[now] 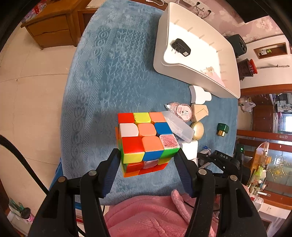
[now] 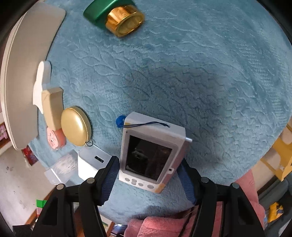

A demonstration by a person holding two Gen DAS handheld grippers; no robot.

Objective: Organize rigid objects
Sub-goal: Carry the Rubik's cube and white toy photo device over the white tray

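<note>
My left gripper [image 1: 148, 160] is shut on a colourful puzzle cube [image 1: 146, 140] and holds it above the blue cloth [image 1: 113, 73]. A white bin [image 1: 228, 60] stands at the far right with a black plug adapter [image 1: 180, 47] inside. My right gripper [image 2: 148, 169] is closed around a white handheld device with a dark screen [image 2: 149, 155], its fingers against both sides, low over the cloth [image 2: 182, 73]. The right gripper also shows in the left wrist view [image 1: 220, 160].
Beside the bin lie a white block [image 1: 199, 94], a beige block [image 1: 199, 112], a pink tape roll [image 1: 182, 111], a clear plastic box [image 1: 179, 127], a round gold case [image 2: 75, 125] and a green-and-gold bottle [image 2: 116, 14]. A wooden cabinet [image 1: 51, 27] stands far left.
</note>
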